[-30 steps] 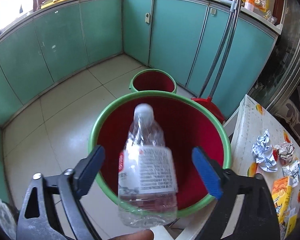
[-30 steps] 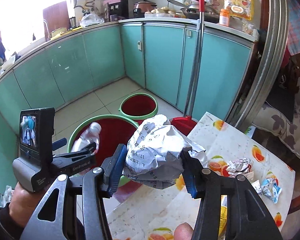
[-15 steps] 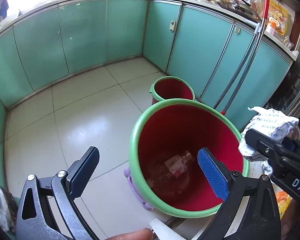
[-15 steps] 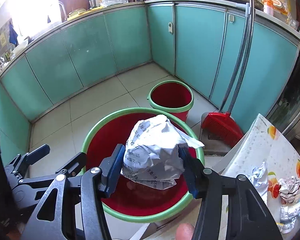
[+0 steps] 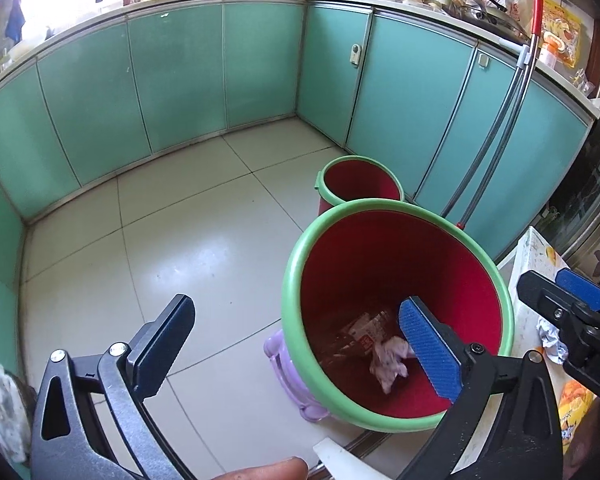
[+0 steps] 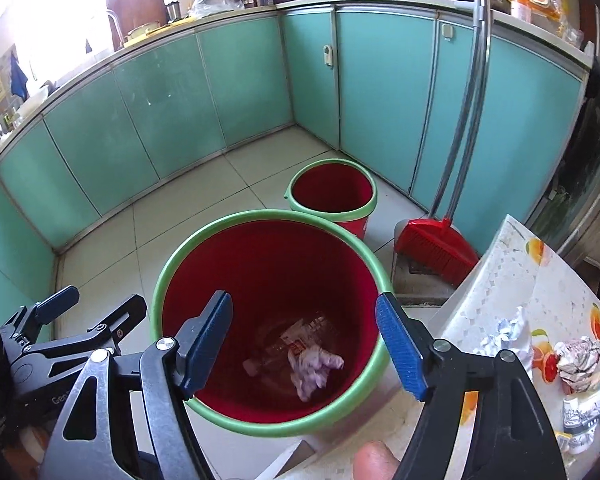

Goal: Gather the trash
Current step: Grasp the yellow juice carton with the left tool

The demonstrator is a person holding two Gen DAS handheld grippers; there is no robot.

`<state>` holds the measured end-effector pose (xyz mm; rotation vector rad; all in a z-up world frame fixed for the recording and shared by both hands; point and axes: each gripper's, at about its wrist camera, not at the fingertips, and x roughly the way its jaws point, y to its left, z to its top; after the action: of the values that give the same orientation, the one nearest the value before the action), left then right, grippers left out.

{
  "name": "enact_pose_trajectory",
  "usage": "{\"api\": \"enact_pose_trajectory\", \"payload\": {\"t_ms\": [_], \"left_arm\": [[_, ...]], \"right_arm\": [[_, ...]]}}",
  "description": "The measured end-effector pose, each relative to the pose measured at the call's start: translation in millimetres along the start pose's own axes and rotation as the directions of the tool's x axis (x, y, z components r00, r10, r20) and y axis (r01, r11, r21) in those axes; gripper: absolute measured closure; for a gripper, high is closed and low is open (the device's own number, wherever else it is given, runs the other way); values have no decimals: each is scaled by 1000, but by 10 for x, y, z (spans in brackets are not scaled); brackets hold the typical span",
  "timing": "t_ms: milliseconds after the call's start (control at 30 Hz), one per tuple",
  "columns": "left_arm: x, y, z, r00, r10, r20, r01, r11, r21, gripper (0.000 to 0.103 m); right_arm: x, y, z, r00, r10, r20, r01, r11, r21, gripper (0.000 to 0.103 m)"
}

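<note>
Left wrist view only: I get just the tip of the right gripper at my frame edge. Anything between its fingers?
Observer: Nothing. The right gripper has just been opening its fingers; the gap is empty, above the big bucket.
Operator: What's left on the table? I see one scrap.
Observer: At least three crumpled wrappers lie on the fruit-print tablecloth.
Operator: Those long handles by the cabinets, what do they end in?
Observer: A red broom, standing on the floor between the bucket and the table.
</note>
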<state>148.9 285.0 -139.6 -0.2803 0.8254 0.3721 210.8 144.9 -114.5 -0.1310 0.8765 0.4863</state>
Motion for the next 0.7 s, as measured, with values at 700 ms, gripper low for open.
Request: {"api": "enact_pose_trajectory", "payload": {"t_ms": [700], "left_arm": [[-1023,-1976,-783,943,-319,-98,332,870,365,0]], "right_arm": [[-2598,-1960,-1774,932,-362,-12,348,884,311,19]]}}
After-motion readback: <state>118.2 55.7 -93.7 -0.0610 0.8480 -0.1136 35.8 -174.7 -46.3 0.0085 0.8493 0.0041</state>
